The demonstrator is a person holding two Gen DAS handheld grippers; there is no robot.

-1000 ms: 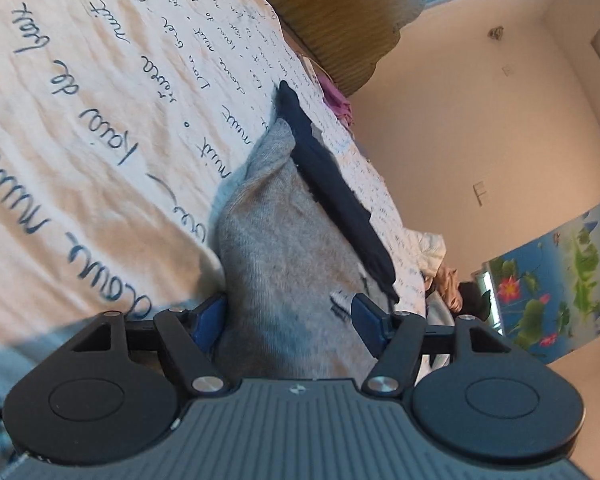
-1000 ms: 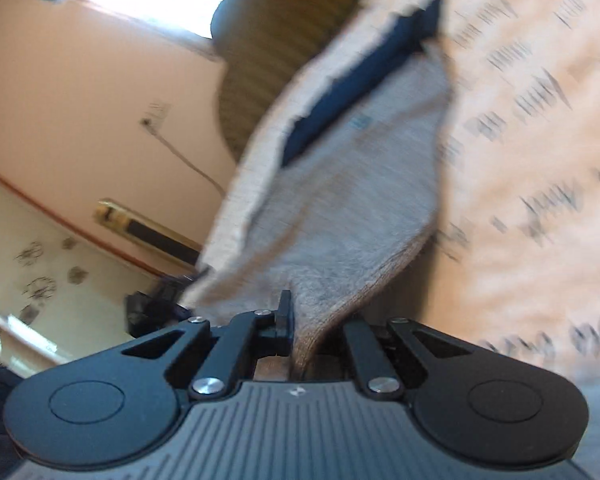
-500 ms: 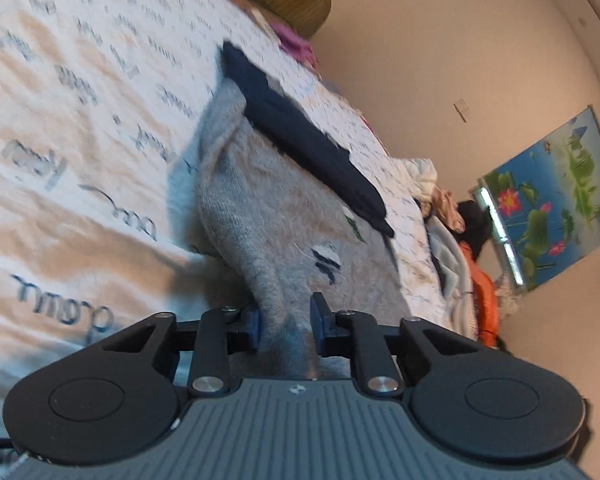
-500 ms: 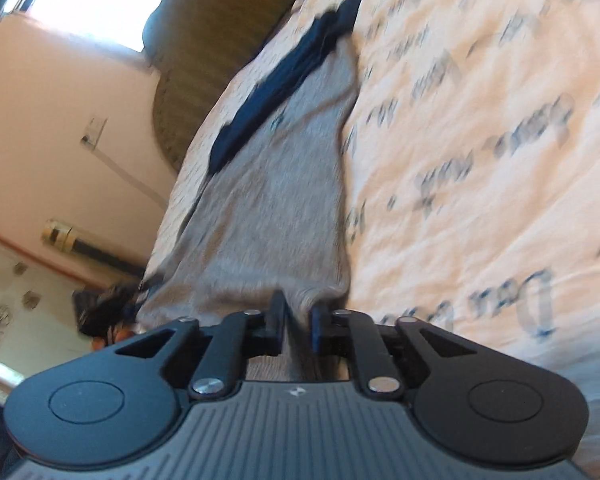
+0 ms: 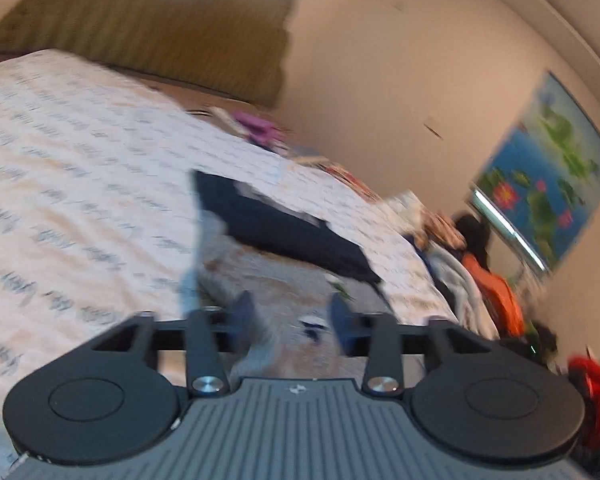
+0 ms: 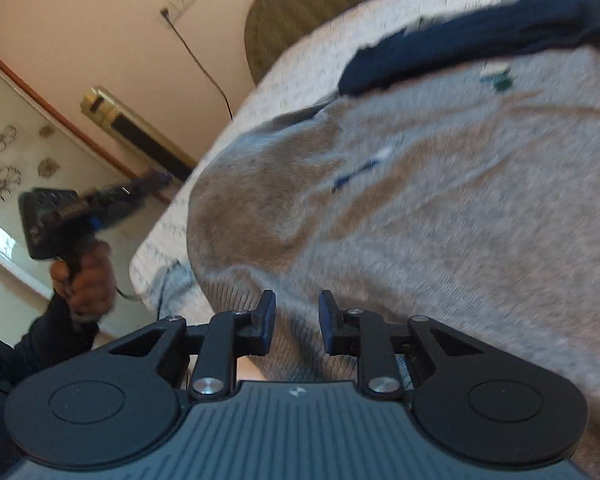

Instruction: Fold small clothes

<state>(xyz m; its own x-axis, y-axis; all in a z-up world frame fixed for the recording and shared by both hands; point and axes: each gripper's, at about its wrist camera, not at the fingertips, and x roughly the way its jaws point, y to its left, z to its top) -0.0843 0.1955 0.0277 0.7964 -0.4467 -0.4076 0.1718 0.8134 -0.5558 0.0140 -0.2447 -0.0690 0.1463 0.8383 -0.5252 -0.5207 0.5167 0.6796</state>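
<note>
The left gripper (image 5: 290, 318), clamped on the gray sweater (image 5: 284, 280) half a second before, had let go — its jaws stood apart above the cloth. The right gripper (image 6: 297, 320) had also released and opened. The sweater (image 6: 440, 200) lay spread flat on the printed bedsheet (image 5: 80, 200), its navy collar band (image 6: 480, 52) at the far edge.

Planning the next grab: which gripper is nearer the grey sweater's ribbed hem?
Right. The right gripper sits open right over the grey sweater at its ribbed hem. The left gripper is off the bed's edge, clear of the hem.
</note>
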